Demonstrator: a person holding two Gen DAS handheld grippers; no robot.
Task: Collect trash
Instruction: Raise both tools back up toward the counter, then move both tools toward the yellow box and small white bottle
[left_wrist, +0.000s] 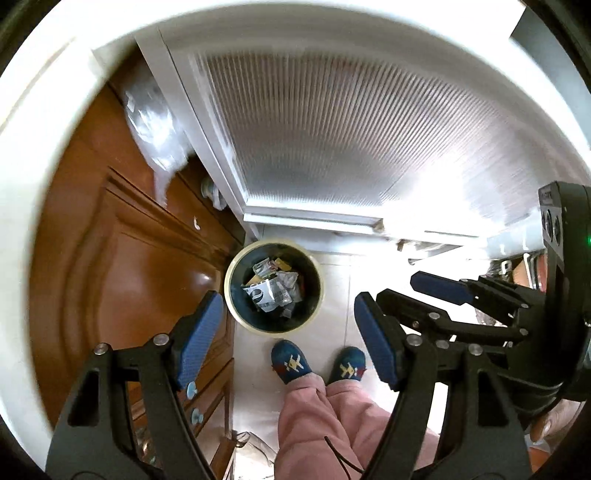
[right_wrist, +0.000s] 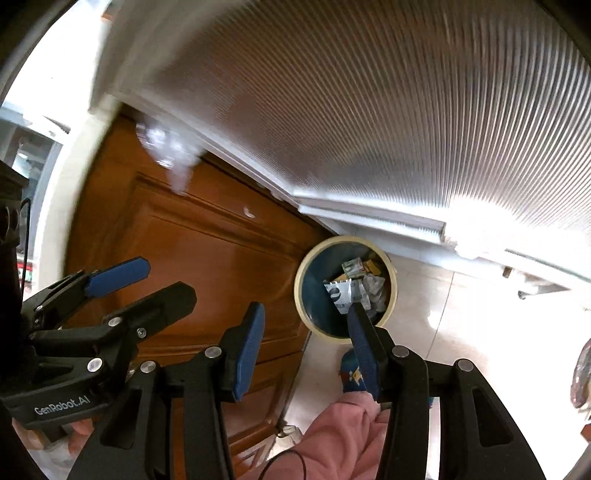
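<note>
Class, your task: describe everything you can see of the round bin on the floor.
The bin is round, with a pale cream rim and outside and a dark blue-green inside. It stands upright and open, with no lid, on the pale tiled floor, in the corner where the brown wooden cabinet meets the white door frame. It holds crumpled paper and wrappers, well below the rim. Neither tool touches it; a person's slippers stand just in front.
</note>
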